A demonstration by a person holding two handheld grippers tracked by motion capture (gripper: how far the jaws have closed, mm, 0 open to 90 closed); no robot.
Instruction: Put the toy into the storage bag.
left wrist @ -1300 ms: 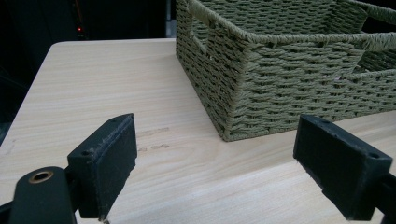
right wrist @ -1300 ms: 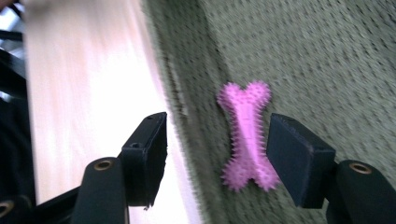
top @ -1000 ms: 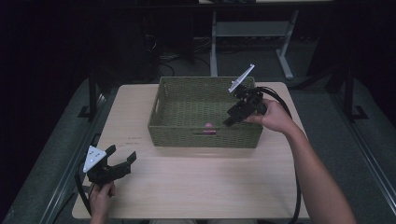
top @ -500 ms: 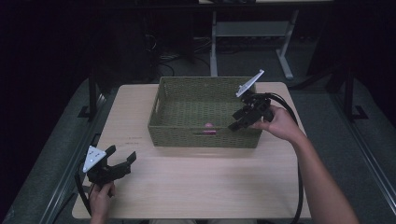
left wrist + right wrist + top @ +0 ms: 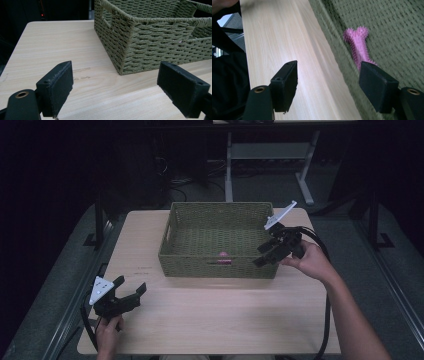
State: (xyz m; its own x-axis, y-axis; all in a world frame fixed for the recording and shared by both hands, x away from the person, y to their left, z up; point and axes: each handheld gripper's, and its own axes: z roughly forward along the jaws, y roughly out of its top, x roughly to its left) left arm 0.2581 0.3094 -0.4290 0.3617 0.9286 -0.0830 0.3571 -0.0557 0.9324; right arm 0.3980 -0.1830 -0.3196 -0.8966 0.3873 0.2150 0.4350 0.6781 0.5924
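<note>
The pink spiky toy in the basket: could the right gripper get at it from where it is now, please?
Probably yes: the right gripper is open at the basket's near right corner, and nothing covers the pink toy inside; only the near wall stands between.

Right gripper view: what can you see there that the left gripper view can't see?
The right gripper view looks down into the green woven basket and catches the pink spiky bone-shaped toy lying on its bottom, with the right gripper open above the near rim. The left gripper view sees the basket's outside wall, its corner and a handle slot from low on the table, past the open left gripper; the toy is hidden there. Both share the basket, the pale wooden table and a pair of wide-apart black jaws.
</note>
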